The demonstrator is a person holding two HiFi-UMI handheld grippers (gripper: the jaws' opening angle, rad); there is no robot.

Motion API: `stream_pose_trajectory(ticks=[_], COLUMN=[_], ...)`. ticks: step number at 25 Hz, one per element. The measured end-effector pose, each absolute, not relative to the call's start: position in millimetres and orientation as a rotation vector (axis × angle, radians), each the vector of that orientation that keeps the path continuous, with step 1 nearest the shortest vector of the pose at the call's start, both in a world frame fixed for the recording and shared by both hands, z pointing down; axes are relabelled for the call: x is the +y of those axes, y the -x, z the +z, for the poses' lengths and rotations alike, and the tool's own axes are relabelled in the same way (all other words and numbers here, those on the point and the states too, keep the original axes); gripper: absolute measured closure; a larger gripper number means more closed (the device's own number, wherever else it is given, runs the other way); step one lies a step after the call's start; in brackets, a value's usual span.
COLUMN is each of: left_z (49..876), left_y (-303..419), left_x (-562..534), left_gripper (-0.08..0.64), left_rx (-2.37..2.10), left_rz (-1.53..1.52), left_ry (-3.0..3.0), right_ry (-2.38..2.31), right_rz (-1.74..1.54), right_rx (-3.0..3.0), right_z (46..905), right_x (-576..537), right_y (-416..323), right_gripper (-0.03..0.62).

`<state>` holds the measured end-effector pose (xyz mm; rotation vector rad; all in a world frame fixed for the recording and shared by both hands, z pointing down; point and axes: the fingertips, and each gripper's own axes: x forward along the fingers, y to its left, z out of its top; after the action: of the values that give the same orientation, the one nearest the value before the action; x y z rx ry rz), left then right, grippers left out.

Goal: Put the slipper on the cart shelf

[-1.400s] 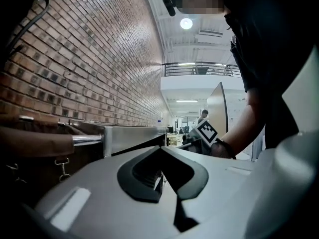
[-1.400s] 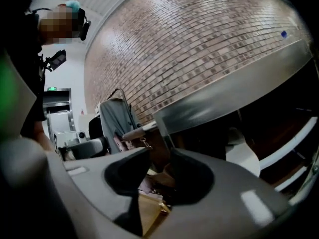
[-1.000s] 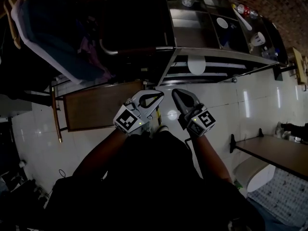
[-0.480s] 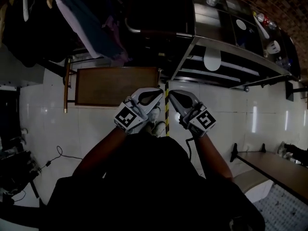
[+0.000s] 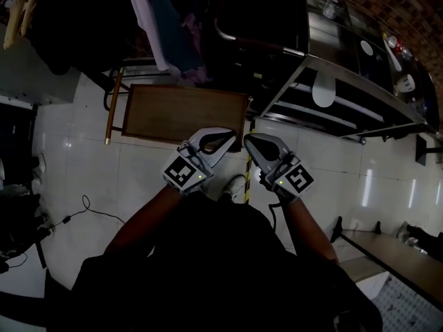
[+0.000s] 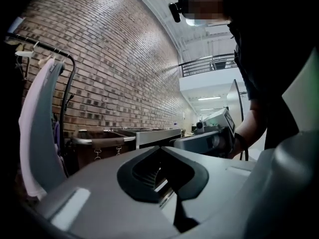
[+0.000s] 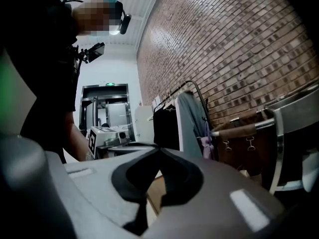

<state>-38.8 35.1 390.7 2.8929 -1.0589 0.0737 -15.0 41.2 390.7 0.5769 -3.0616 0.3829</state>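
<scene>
I see no slipper that I can name for sure. A pale oval thing (image 5: pixel 322 92) lies on a lower shelf of the metal cart (image 5: pixel 360 81) at the upper right; what it is stays unclear. In the head view my left gripper (image 5: pixel 230 133) and right gripper (image 5: pixel 248 139) are held side by side close to my chest, over the floor. Both are shut with nothing between the jaws. The left gripper view shows its tips (image 6: pixel 160 147) meeting, with the right gripper (image 6: pixel 209 141) beside it. The right gripper view shows the same for its own tips (image 7: pixel 158 147).
A brown wooden table (image 5: pixel 187 113) stands just ahead of the grippers. Clothes hang from a rack (image 5: pixel 159 19) at the top left. A dark bin (image 5: pixel 256 19) adjoins the cart. A cable (image 5: pixel 90 209) lies on the white tiles at left. My shoe (image 5: pixel 235 185) shows below the grippers.
The view has swung: cart, table and clothes rack have shifted right and down in the frame. Both grippers have stayed shut and side by side.
</scene>
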Motion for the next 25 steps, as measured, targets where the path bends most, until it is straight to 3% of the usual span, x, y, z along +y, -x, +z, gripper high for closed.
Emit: stream_pose_trajectory(ticks=[12,25], left_z=[394.5,400.7], left_y=[119.8,146.5], left_x=[80.9,90.2], left_gripper=[0.557,0.557], left_rx=[-1.046,-1.058], left_rz=[0.065,0.054], left_ry=[-2.903,-2.929], right_ry=[-0.606,-0.578], right_rz=[0.389,0.429], right_rx=[-3.016,-3.008], right_z=[394.4,396.3], right_x=[80.0,92.4], right_y=[91.8,127.8], right_gripper=[0.591,0.591])
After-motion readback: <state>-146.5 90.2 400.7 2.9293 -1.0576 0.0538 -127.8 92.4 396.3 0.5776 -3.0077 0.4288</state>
